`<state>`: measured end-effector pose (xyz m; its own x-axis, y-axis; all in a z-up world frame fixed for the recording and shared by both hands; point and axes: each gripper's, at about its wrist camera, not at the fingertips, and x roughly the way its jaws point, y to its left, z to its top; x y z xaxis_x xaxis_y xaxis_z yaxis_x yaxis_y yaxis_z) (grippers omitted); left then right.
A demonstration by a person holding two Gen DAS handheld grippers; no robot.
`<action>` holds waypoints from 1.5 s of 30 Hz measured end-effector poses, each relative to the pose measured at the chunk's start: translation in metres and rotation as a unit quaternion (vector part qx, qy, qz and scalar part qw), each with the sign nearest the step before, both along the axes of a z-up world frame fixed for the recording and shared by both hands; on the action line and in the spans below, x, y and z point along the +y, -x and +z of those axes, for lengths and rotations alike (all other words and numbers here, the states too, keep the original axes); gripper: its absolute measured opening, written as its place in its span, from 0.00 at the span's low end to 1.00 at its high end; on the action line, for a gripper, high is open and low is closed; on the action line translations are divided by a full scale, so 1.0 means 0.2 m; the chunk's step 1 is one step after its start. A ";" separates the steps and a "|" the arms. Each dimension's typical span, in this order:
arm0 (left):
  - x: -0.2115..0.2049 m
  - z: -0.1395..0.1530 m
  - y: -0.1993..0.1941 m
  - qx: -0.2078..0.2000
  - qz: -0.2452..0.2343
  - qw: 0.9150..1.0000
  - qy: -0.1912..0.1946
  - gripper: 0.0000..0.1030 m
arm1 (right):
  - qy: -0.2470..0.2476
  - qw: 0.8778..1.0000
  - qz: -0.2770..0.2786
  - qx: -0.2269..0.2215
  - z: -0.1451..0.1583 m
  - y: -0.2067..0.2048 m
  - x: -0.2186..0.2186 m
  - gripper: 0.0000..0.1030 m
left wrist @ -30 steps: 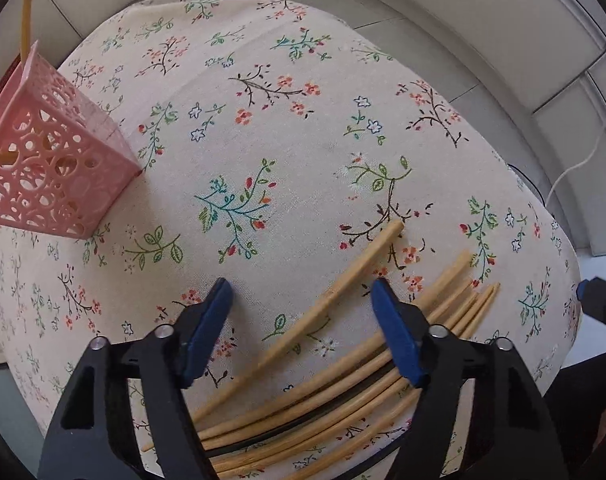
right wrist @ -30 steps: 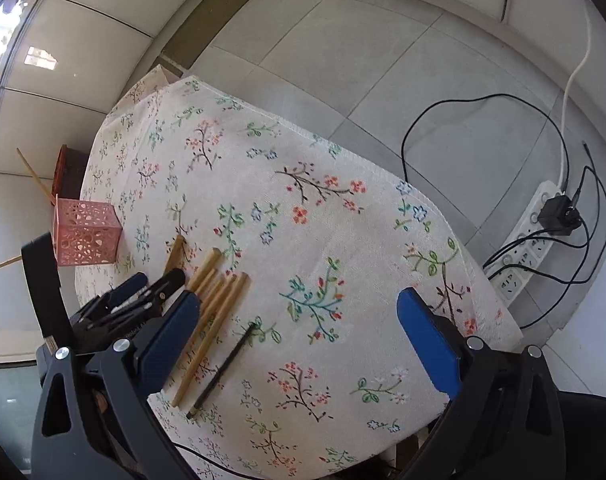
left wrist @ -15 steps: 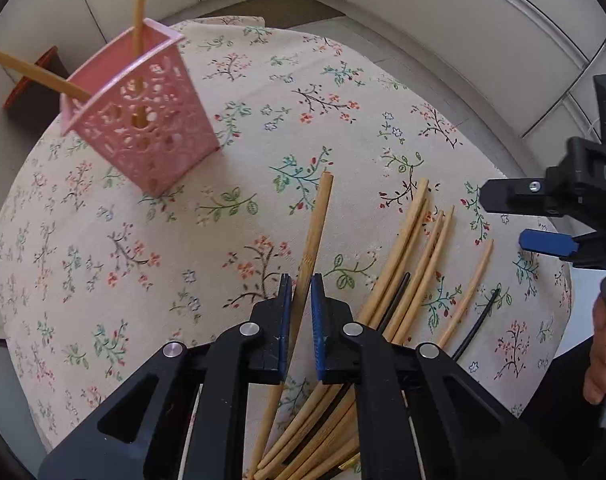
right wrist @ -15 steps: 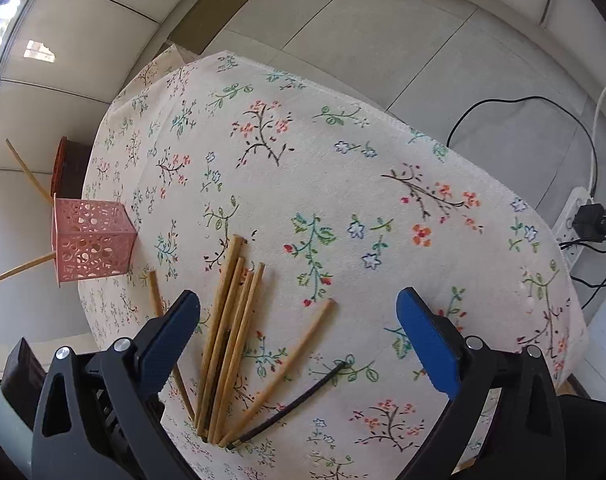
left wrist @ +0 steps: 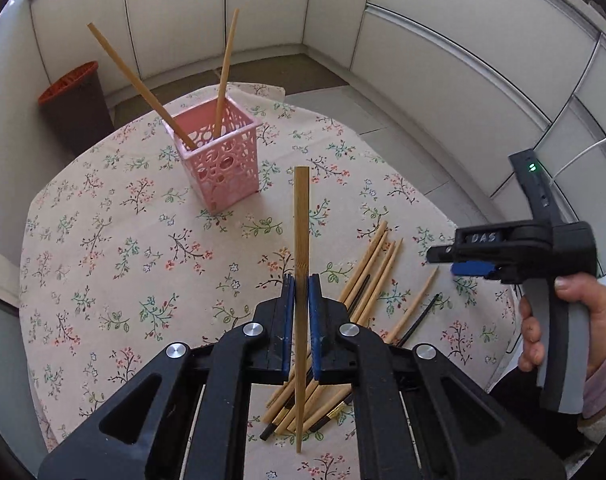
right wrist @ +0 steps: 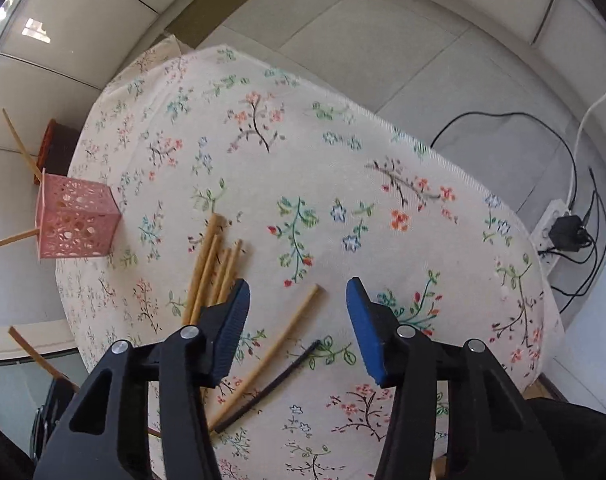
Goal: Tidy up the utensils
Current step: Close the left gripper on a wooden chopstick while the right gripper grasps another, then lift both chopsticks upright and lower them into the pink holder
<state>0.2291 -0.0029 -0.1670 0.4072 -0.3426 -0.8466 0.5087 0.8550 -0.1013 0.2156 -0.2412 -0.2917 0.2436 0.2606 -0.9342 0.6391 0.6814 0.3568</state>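
Note:
My left gripper [left wrist: 299, 284] is shut on a wooden chopstick [left wrist: 301, 220] and holds it in the air above the floral tablecloth [left wrist: 115, 248]. Behind it stands a pink lattice basket [left wrist: 219, 160] with two chopsticks leaning in it. A pile of wooden chopsticks [left wrist: 375, 264] and a black chopstick [left wrist: 419, 320] lie to the right. In the right wrist view my right gripper [right wrist: 299, 304] hovers over a single wooden chopstick [right wrist: 279, 344] beside the black chopstick [right wrist: 271, 388]. Its jaws are closing, and the pads are apart from the stick.
A brown bin with an orange rim [left wrist: 75, 108] stands on the floor behind the table. A power strip with cables [right wrist: 559, 228] lies on the floor at the right. A hand [left wrist: 563, 320] holds the right gripper's handle near the table's right edge.
My left gripper shut on one chopstick and lifted it off the pile, tilting up towards the basket. The right gripper moved over the lone chopstick and its jaws narrowed.

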 end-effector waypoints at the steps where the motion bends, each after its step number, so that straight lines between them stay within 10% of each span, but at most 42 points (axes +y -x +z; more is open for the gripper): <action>1: -0.01 0.00 0.00 -0.002 -0.003 1.000 0.002 0.06 | 0.004 1.000 0.001 0.006 -0.02 0.00 0.01 0.43; 5: 0.00 0.01 0.03 -0.003 -0.003 1.000 0.005 0.06 | 0.046 0.999 0.001 0.006 0.00 -0.03 0.07 0.42; 11: 0.04 0.01 0.03 -0.004 0.008 1.000 0.002 0.06 | 0.116 0.993 0.015 -0.004 0.01 -0.04 0.21 0.15; 18: 0.08 0.06 0.07 -0.019 0.017 1.000 0.011 0.06 | 0.077 0.994 0.025 -0.067 0.04 -0.03 0.26 0.08; 28: 0.18 0.26 0.28 -0.083 0.048 0.994 0.045 0.06 | 0.085 0.967 0.082 -0.224 0.48 0.21 0.34 0.06; 45: 0.32 0.62 0.39 -0.149 0.124 0.977 0.085 0.06 | 0.078 0.925 0.116 -0.355 1.14 0.35 0.38 0.05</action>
<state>0.1520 0.0619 -0.0425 0.7159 -0.3269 -0.6169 0.3163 0.9396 -0.1309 0.1461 -0.1644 -0.0647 0.7640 0.2582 -0.5912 0.1128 0.8488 0.5166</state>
